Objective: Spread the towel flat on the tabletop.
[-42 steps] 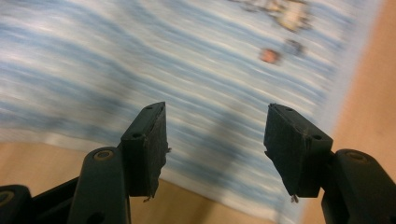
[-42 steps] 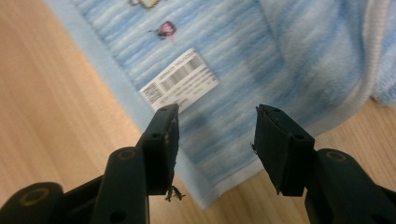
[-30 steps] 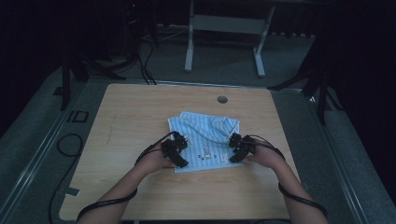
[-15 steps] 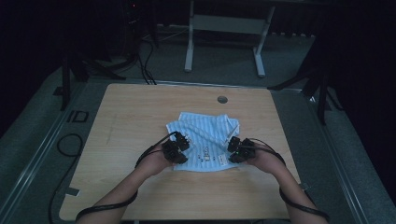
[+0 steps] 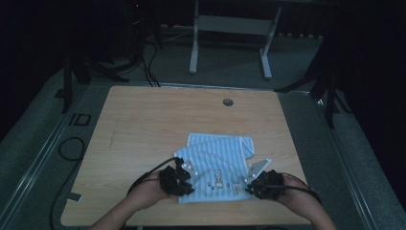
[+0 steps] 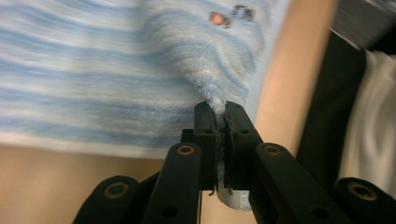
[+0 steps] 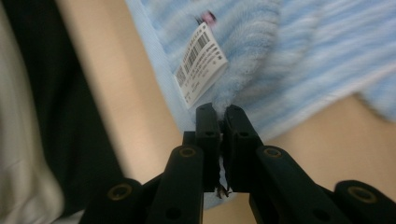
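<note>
A: Left tool (image 5: pixel 184 178) first: its jaws are closed on a pinch of the striped towel (image 5: pixel 218 160). In the left gripper view the blue cloth bunches up between the pads (image 6: pixel 205 135) and a little of it hangs out below them.

B: And where does the towel lie?

A: On the wooden table (image 5: pixel 143 124), in the near half, folded, with its far part flat. The near edge is at the two tools, one at each near corner.

B: The right tool?

A: Right tool (image 5: pixel 253 186) is also closed on the cloth. In the right gripper view the fold is pressed between the pads (image 7: pixel 208 135), just beside a white barcode label (image 7: pixel 201 70) that is sewn to the hem.

B: How will it handle, do you think?

A: I judge it soft, light and limp. It will sag in the middle between the tools and it cannot break. It is fluffy, so not slippery, but a thin pinch could pull out. The corners on the hem are the good place to hold, as now.
</note>
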`<state>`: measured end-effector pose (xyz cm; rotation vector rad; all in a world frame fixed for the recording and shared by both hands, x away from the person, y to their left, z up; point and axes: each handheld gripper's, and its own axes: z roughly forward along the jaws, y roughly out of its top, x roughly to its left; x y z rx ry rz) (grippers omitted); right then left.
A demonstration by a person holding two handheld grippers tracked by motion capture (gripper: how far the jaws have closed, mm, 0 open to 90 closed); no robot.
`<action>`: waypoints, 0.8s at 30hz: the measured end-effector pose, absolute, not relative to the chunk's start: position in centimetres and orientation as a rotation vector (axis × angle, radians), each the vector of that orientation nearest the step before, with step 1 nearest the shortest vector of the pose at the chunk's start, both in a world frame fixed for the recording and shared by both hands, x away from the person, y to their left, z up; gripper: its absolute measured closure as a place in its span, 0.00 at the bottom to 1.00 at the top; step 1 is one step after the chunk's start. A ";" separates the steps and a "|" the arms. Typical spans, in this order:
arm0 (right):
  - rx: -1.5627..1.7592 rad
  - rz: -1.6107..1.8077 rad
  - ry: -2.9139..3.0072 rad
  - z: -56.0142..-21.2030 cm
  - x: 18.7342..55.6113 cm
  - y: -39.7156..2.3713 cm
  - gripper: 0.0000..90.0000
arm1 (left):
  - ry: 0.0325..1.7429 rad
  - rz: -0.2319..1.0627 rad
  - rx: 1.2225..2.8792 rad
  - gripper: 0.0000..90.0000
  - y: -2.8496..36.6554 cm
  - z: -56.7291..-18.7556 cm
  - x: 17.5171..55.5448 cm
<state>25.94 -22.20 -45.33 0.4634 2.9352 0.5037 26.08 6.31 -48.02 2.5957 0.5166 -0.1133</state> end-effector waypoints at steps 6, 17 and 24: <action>0.449 0.454 2.960 -46.2 25.1 -23.5 0.82 | 0.515 -0.089 2.638 0.62 4.9 -49.4 24.8; 0.822 0.448 2.768 -45.7 38.5 -25.6 0.77 | 0.465 -0.064 2.585 0.53 1.1 -50.7 25.5; 0.950 0.292 2.743 -48.7 44.5 -23.6 0.72 | 0.427 -0.103 2.605 0.52 -0.8 -52.2 25.8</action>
